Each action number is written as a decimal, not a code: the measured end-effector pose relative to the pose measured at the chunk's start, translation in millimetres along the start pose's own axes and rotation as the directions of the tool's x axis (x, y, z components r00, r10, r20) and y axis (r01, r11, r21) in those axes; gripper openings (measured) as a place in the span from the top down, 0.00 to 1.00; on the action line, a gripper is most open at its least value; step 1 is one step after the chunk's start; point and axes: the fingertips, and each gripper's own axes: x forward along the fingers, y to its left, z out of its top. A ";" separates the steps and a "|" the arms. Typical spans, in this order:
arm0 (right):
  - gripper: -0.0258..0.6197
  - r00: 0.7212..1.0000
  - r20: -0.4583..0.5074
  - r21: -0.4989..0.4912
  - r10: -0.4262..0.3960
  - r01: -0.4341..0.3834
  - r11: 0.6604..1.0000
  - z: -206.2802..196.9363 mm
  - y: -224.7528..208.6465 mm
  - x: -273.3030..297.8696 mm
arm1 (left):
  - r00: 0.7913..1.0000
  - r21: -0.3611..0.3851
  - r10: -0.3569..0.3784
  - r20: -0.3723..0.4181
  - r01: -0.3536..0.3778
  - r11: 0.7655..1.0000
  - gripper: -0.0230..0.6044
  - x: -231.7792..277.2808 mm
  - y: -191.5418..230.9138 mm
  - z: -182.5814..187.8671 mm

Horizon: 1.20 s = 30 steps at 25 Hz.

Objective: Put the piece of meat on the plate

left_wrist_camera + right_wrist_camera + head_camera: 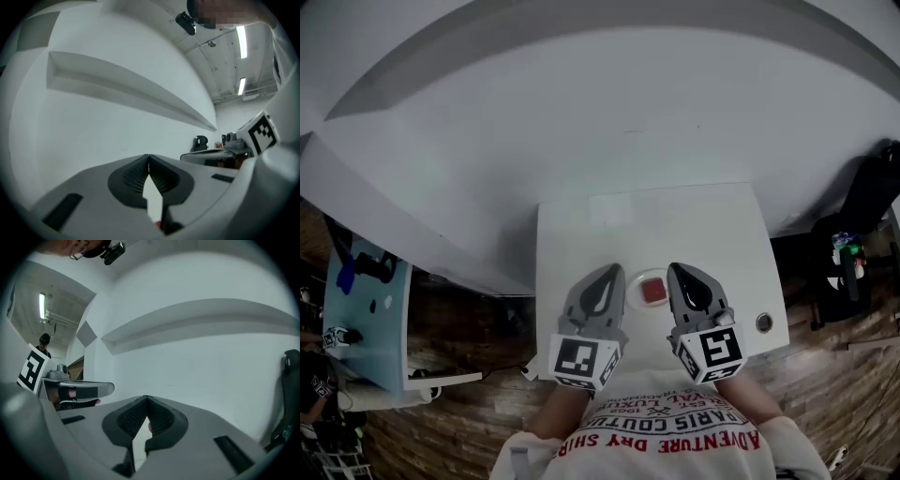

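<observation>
Left gripper (611,270) and right gripper (676,269) are both clamped shut with nothing in them. They're held level, side by side above the white surface (694,220), jaws pointing away from the person. Down between the two, the red piece of meat (653,292) sits on the small plate (649,276). Shirt (675,433) print shows upside down from up here: "PARIS" and "ADVENTURE".

The piece of meat (653,292) is coloured red; the plate (635,285) and table (581,239) are white. The left gripper (611,271) and right gripper (676,269) are coloured grey, their cubes (584,361) patterned with black-and-white squares.
</observation>
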 end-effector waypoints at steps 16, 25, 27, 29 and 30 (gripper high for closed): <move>0.94 1.000 0.002 -0.053 -0.015 0.015 0.998 0.0 -2.4 -4.3 | 0.999 0.022 -0.034 0.011 0.034 0.999 0.95 6.6 -20.0 3.8; 0.94 1.000 -0.012 -0.068 -0.026 0.025 0.997 -4.5 -4.7 -0.9 | 0.999 0.015 -0.033 0.000 0.033 0.999 0.95 9.1 -18.5 -1.3; 0.94 1.000 -0.015 -0.065 -0.026 0.025 0.998 -5.3 -3.7 0.0 | 0.999 0.005 -0.033 -0.006 0.033 0.999 0.95 8.6 -17.7 -2.9; 0.94 1.000 -0.016 -0.059 -0.026 0.025 0.998 -6.4 -3.2 0.2 | 0.999 -0.004 -0.031 -0.010 0.031 1.000 0.95 7.6 -17.0 -4.7; 0.94 1.000 -0.015 -0.054 -0.027 0.026 0.998 -6.8 -3.3 0.1 | 1.000 -0.007 -0.029 -0.010 0.029 1.000 0.95 7.1 -16.6 -5.3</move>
